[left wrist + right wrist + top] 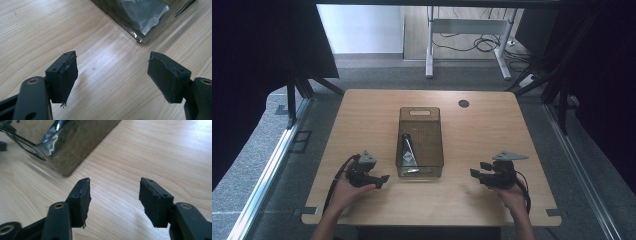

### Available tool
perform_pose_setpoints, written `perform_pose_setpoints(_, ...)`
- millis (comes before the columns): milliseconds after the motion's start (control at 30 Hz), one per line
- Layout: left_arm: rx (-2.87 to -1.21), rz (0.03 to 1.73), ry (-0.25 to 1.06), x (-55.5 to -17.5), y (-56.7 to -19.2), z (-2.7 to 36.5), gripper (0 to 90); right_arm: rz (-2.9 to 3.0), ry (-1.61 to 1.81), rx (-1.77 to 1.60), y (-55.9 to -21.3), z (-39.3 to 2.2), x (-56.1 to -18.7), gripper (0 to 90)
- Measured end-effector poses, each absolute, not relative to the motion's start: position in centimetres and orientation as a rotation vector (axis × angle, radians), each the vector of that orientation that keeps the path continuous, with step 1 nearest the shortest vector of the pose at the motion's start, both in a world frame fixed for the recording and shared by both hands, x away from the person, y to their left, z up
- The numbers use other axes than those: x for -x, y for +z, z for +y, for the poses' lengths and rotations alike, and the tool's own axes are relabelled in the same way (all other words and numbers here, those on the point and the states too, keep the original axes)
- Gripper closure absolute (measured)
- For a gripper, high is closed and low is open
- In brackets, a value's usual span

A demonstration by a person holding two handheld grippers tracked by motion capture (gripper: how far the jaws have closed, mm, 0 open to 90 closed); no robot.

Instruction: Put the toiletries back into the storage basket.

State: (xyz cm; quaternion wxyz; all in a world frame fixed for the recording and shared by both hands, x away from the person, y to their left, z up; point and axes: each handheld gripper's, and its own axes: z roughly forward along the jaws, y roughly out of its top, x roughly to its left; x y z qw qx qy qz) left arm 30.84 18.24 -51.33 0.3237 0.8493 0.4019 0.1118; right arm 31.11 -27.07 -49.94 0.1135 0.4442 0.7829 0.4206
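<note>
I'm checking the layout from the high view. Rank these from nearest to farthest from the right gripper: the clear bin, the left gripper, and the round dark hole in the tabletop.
Measured from the right gripper, at the near right of the table:
1. Clear bin, just to its left at the table's middle.
2. Round dark hole, farther up the table near the far edge.
3. Left gripper, beyond the bin on the near left.

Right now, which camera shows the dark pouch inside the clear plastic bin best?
The high view: the dark pouch lies whole in the clear plastic bin, at its near end. The left gripper view catches only a crinkled part through the bin's corner; the right gripper view gives mostly reflections on the wall.
</note>
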Motion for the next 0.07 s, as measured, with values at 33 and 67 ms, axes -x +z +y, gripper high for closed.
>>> perform_pose_setpoints(33,-2.224,1.054,0.291,-30.87,-51.33,18.19,24.6,2.288,1.217,-1.297,-50.05,-27.07,-31.07,41.1)
perform_pose_setpoints(67,-2.224,1.054,0.291,-30.87,-51.33,18.19,24.6,2.286,1.211,-1.301,-50.17,-27.08,-31.06,40.0)
